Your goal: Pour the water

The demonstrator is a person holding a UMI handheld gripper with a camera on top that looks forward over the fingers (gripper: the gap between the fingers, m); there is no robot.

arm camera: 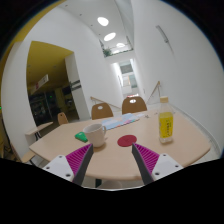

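A clear bottle point(165, 123) with a yellow label and white cap stands upright on the round light-wood table point(150, 160), to the right and beyond my right finger. A white cup point(95, 134) stands on the table just ahead of my left finger. A red round coaster point(127, 141) lies between them, ahead of the fingers. My gripper point(113, 158) is open and empty, held near the table's front edge, with nothing between its magenta pads point(80, 160).
A flat light-blue sheet point(120, 124) lies at the table's far side. Two wooden chairs point(133, 104) stand behind the table. A corridor with ceiling lights runs beyond; a yellow wall and shelves are at the left.
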